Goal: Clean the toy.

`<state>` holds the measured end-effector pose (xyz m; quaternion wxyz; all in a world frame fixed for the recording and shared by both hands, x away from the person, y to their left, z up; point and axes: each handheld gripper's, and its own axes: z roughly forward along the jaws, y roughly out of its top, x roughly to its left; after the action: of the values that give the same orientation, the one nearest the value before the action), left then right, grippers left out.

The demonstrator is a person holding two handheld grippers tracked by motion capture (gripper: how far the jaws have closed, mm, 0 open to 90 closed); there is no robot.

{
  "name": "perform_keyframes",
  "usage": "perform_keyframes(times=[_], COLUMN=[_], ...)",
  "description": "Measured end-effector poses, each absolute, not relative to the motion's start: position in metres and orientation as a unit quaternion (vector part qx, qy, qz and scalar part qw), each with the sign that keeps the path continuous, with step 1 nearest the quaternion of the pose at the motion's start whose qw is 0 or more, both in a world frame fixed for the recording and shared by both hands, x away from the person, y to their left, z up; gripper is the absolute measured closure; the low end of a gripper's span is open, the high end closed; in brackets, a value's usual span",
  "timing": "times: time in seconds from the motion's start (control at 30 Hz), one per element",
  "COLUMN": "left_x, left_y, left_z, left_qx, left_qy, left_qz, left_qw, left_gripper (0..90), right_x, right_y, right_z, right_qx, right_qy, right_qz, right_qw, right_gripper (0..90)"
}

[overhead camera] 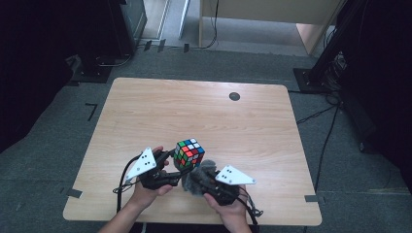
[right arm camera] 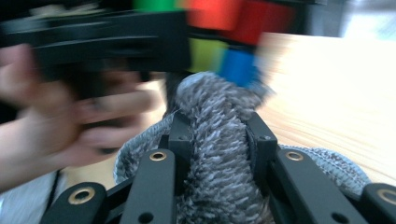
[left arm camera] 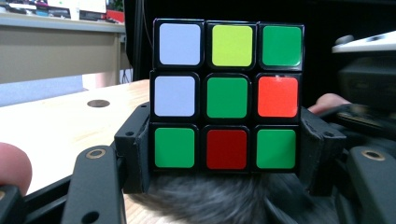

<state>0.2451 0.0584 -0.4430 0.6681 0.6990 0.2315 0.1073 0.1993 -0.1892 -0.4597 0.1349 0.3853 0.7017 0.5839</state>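
A scrambled Rubik's cube [overhead camera: 189, 154] is held above the near part of the wooden table [overhead camera: 194, 107]. My left gripper [overhead camera: 180, 166] is shut on its bottom layer. In the left gripper view the cube [left arm camera: 227, 95] shows a face of green, white, red, orange and yellow stickers, with the left gripper [left arm camera: 227, 156] clamping the lowest row from both sides. My right gripper [overhead camera: 198, 180] is shut on a grey fuzzy cloth [overhead camera: 200, 174] that sits just under the cube. The right gripper view shows the right gripper [right arm camera: 219, 133] pinching a fold of the cloth [right arm camera: 217, 112], close below the blurred cube [right arm camera: 224, 28].
A small dark round disc [overhead camera: 234, 96] is set into the table near its far edge. Black equipment stands [overhead camera: 335, 53] and cables lie on the grey floor around the table. A person's hand [right arm camera: 56, 126] holds the left gripper close by.
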Motion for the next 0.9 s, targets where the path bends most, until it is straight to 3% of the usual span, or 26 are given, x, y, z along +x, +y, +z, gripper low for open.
perform_keyframes(times=[0.13,0.37,0.5,0.8,0.9], left_x=[0.245,0.244,0.243,0.248,0.249], left_y=[0.06,0.049,0.052,0.059,0.058], left_z=[-0.441,-0.449,-0.446,-0.448,-0.451], left_qx=[0.696,0.72,0.722,0.726,0.73], left_qy=[0.235,0.229,0.227,0.236,0.237], left_qz=[0.11,0.118,0.141,0.156,0.154], left_qw=[0.67,0.644,0.639,0.627,0.622], left_gripper=[34.2,34.3,34.3,34.2,34.2], right_x=[0.21,0.194,0.202,0.231,0.241], right_y=[-0.211,-0.176,-0.194,-0.257,-0.272], right_z=[-0.47,-0.462,-0.463,-0.482,-0.491], right_qx=[0.454,0.335,0.371,0.511,0.537], right_qy=[0.677,0.733,0.718,0.687,0.699], right_qz=[0.561,0.576,0.571,0.442,0.395], right_qw=[0.144,0.135,0.142,0.269,0.259], right_gripper=[70.1,69.0,69.1,65.9,57.0])
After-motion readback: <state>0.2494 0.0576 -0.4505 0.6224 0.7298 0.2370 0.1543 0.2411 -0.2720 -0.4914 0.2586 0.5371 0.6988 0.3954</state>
